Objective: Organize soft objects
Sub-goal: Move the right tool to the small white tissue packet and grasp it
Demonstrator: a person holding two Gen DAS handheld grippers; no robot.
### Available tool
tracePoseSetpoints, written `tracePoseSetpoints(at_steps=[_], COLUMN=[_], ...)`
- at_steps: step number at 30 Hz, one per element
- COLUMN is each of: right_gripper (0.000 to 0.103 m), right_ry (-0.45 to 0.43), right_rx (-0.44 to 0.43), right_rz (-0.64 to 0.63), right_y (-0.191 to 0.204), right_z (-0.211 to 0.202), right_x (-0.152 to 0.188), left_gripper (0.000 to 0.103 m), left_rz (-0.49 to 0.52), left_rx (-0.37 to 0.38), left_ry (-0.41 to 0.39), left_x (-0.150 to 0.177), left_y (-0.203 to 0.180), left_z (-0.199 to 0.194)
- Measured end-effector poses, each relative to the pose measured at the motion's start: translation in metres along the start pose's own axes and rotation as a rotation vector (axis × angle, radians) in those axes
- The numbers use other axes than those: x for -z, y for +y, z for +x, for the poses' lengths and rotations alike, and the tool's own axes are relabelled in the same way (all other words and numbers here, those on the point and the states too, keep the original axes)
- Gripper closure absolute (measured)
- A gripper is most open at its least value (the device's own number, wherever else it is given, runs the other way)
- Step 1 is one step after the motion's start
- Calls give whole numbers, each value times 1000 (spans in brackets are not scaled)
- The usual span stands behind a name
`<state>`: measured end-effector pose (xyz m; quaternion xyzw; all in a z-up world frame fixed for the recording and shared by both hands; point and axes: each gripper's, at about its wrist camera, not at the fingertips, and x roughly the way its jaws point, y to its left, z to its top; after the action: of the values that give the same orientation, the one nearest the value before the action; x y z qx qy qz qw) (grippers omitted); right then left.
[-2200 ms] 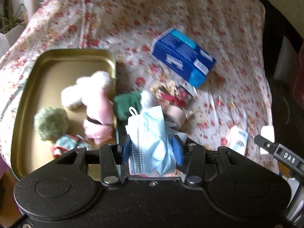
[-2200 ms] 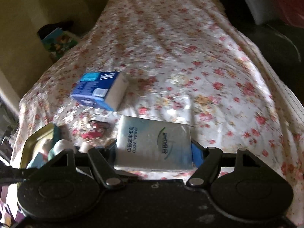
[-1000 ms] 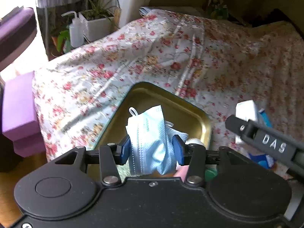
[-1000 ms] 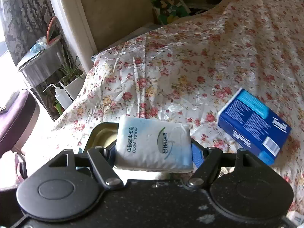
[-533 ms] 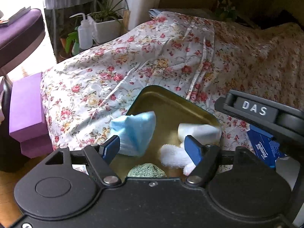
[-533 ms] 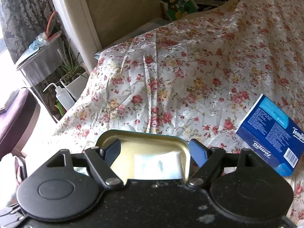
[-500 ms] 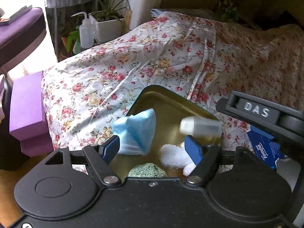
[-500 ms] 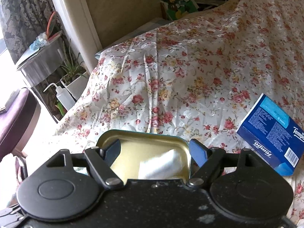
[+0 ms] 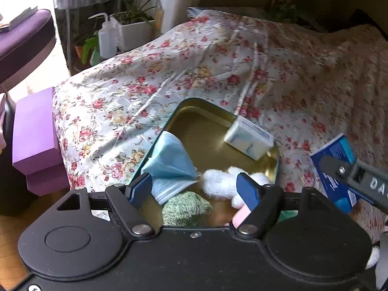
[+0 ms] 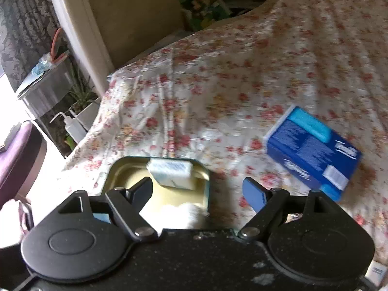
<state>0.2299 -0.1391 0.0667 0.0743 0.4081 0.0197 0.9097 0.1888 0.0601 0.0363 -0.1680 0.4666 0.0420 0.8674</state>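
A gold metal tray (image 9: 194, 111) lies on the flowered bedspread. A blue face mask (image 9: 169, 165) hangs over its left rim. A white tissue pack (image 9: 248, 140) leans on its far right rim; it also shows in the right wrist view (image 10: 171, 171). A white plush toy (image 9: 220, 181) and a green fuzzy ball (image 9: 185, 209) lie in the tray. My left gripper (image 9: 195, 190) is open and empty above the tray's near end. My right gripper (image 10: 197, 192) is open and empty above the tray (image 10: 116, 169).
A blue tissue box (image 10: 312, 152) lies on the bedspread right of the tray, also in the left wrist view (image 9: 337, 169). Off the bed's left edge are a purple block (image 9: 35, 140), a potted plant (image 9: 133, 29) and a squeeze bottle (image 9: 105, 38).
Both grippers opened over the tray. The mask dropped onto the tray's left rim and the tissue pack fell against its far right rim. The right gripper has shifted right.
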Motion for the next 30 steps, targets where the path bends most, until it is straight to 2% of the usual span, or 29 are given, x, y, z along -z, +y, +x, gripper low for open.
tracePoseSetpoints(at_steps=[9, 14, 24, 25, 28, 30], right_gripper=[19, 19, 19, 19, 19, 19], right_ry=[-28, -19, 11, 15, 30, 41], right_rx=[101, 176, 387, 405, 454, 458], right_rz=[56, 129, 317, 331, 356, 360], right_y=[-71, -118, -210, -217, -234, -238], right_z=[-43, -58, -62, -62, -59, -56], right_x=[44, 75, 136, 142, 160, 168], left_gripper=[31, 31, 31, 30, 19, 18], left_rz=[108, 188, 293, 302, 323, 332], left_rx=[121, 171, 247, 244, 241, 253], left_ry=[20, 28, 26, 21, 5, -17], left_x=[21, 36, 59, 62, 67, 71], left_y=[-22, -40, -67, -70, -75, -78], left_z=[-14, -20, -24, -25, -25, -27])
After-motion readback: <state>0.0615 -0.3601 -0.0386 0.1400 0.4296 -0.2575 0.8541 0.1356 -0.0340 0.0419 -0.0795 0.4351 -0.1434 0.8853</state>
